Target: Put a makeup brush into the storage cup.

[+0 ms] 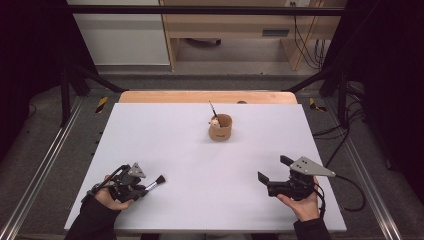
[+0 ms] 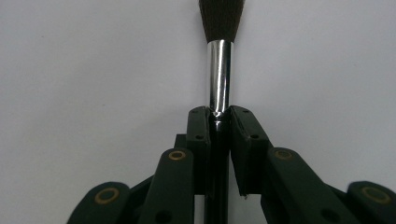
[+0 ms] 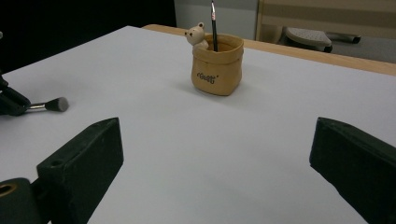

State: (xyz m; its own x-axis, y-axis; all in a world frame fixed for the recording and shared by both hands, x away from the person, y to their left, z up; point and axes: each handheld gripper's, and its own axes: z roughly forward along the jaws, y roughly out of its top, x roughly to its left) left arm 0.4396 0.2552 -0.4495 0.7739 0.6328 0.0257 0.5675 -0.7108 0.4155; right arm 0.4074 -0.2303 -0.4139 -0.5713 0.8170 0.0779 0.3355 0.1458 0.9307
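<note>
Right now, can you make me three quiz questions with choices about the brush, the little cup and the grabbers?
1. Where does the tan cup stand?
A. beyond the middle of the white table
B. at the near left corner
C. on the floor

2. What colour are the bristles of the brush?
A. white
B. dark
C. pink

3. How are the two grippers?
A. both open
B. both shut on brushes
C. left gripper shut on the brush, right gripper open

Answers:
1 A, it stands past the middle, toward the far edge.
2 B, the tuft above the silver collar is dark.
3 C, the left jaws pinch the handle, the right jaws stand wide with nothing between.
</note>
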